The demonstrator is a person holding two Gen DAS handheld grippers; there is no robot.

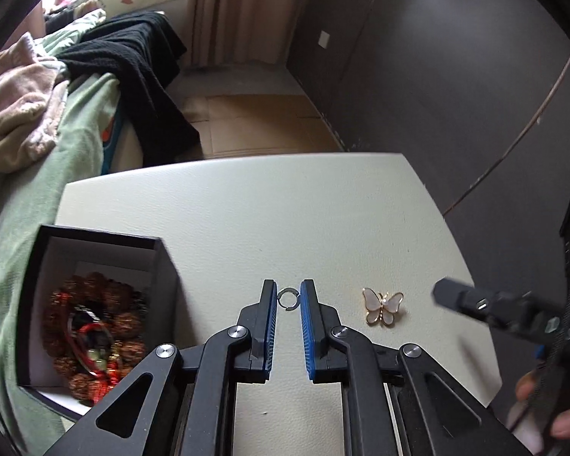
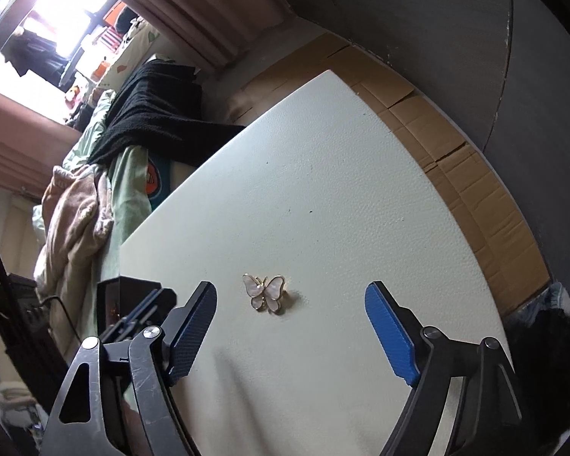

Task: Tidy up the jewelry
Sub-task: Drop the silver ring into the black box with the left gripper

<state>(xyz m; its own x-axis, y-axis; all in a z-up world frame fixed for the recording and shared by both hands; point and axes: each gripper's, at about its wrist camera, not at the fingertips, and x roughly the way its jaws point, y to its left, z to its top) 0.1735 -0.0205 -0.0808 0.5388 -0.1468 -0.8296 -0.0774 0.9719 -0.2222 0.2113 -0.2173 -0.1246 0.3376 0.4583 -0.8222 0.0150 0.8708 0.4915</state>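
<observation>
Straddling small silver ring [image 1: 288, 298], left gripper [image 1: 288, 296] had blue ribbed pads narrowly apart, ring between them on table, grip not certain. Right gripper [image 2: 290, 300] stood wide open, empty, before butterfly brooch [image 2: 264, 292], pearly wings, gold rim. White textured table [image 2: 323, 190]. Black box [image 1: 95, 288] held brown beads.

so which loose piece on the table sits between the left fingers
The small silver ring, between the left hand-held gripper fingers. The butterfly brooch lies apart, to its right.
</observation>
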